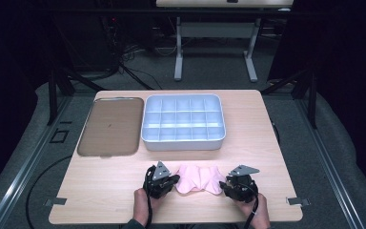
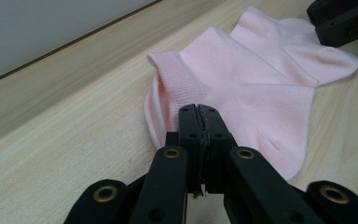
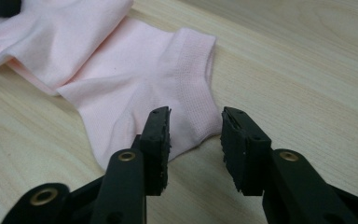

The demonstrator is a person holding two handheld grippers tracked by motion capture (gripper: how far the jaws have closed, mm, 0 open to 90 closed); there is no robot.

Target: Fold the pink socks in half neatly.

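A: Socks (image 1: 199,179) first: where are they, and what have your tongs got?

B: Pink pair, lying overlapped on the table (image 1: 124,191) near my edge, between my 2 hands. My left tongs (image 2: 200,122) are clenched on the edge of 1 sock, just below its ribbed cuff. My right tongs (image 3: 195,135) are not gripping yet; the jaws stand apart, with the corner of the other sock's cuff (image 3: 196,88) lying between them.

A: What worries you?

B: The right bite is shallow. If those jaws shut on just that corner, I think the knit could slide out once I pull. They might also pinch only 1 layer, so the sock opens instead of lifting.

A: And the left?

B: If I tug before the right holds, the overlapped socks may drag together and bunch.
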